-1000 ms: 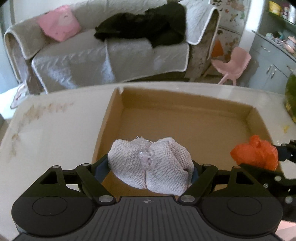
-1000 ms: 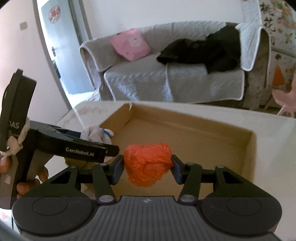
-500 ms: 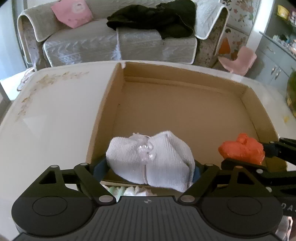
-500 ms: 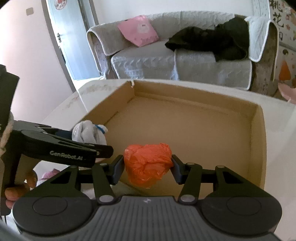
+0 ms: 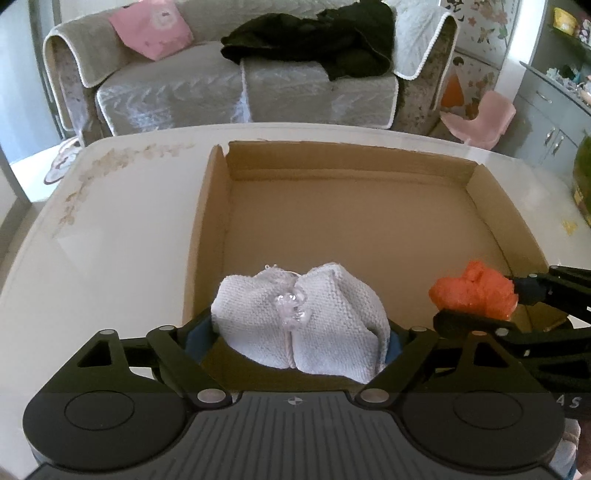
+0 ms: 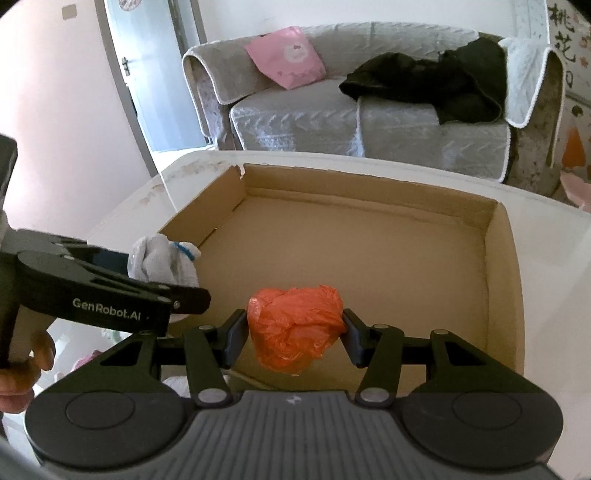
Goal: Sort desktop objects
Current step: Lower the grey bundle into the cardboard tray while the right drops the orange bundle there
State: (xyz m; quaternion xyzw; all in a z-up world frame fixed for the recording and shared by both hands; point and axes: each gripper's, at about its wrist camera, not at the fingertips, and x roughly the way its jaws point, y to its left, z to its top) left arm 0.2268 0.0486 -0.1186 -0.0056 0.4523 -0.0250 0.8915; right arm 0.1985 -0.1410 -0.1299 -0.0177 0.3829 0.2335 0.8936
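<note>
A white knitted bundle with a clear plastic clip sits between the pads of my left gripper, which is shut on it above the near left corner of an open cardboard box. My right gripper is shut on a crumpled orange plastic bag, held over the near edge of the same box. In the left wrist view the orange bag hangs at the right. In the right wrist view the white bundle shows at the left. The box floor is bare.
The box lies on a white table. Behind the table stand a grey sofa with a pink cushion and a black garment, a pink child's chair and grey cabinets. A person's hand grips the left tool.
The left gripper has carried the white bundle sideways over the box's near edge, and more of the box floor shows. The right gripper has kept the orange bag nearly still.
</note>
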